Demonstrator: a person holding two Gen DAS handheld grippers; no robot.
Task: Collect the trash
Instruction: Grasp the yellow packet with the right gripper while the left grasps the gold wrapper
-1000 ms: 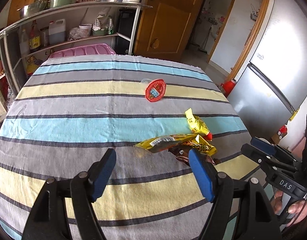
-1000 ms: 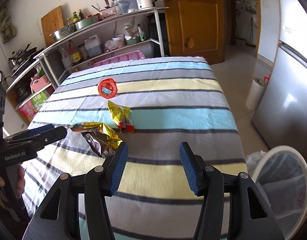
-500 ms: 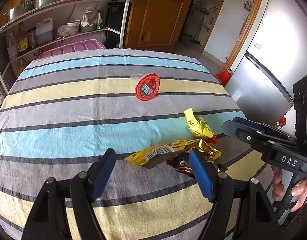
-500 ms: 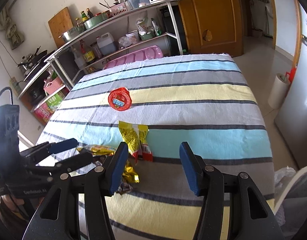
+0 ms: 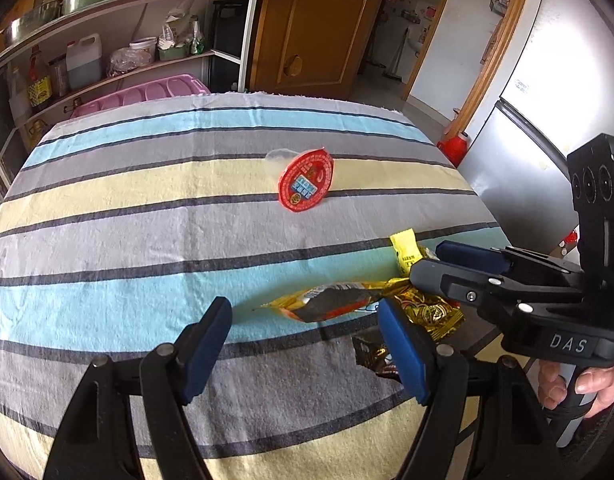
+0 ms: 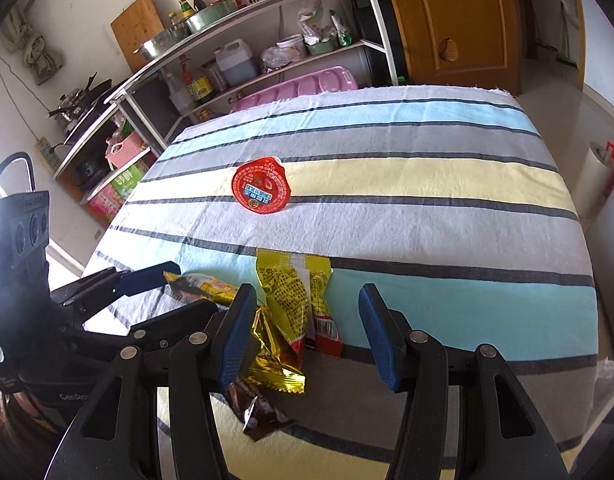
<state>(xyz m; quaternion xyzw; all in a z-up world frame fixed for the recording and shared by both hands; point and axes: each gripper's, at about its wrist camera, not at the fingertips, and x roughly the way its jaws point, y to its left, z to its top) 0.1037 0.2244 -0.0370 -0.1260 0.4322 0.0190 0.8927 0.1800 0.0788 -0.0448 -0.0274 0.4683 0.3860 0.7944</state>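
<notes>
A heap of snack wrappers lies on the striped tablecloth [image 5: 107,240]. It holds a long yellow-and-silver wrapper [image 5: 331,304] [image 6: 203,284], a crumpled gold one [image 5: 427,314] [image 6: 275,354], a dark brown one [image 6: 259,410] and two flat yellow sachets [image 6: 285,288]. Farther back, a small clear cup with a red foil lid [image 5: 307,184] [image 6: 261,186] lies on its side. My left gripper [image 5: 307,344] is open, just short of the long wrapper. My right gripper [image 6: 309,334] is open above the sachets and the gold wrapper, touching nothing. Each gripper shows in the other's view: right gripper [image 5: 427,262], left gripper [image 6: 191,288].
A metal shelf rack [image 6: 235,36] with bottles, bowls and a kettle stands beyond the table's far edge, with a pink tray [image 5: 147,90] beside it. A fridge [image 5: 547,128] stands to the right, close to the table's edge, and a wooden door [image 5: 319,28] behind.
Both grippers have come in closer to the wrapper heap. The right one has swung left, from the bare cloth to over the yellow sachets. Both pairs of jaws stand as wide as before.
</notes>
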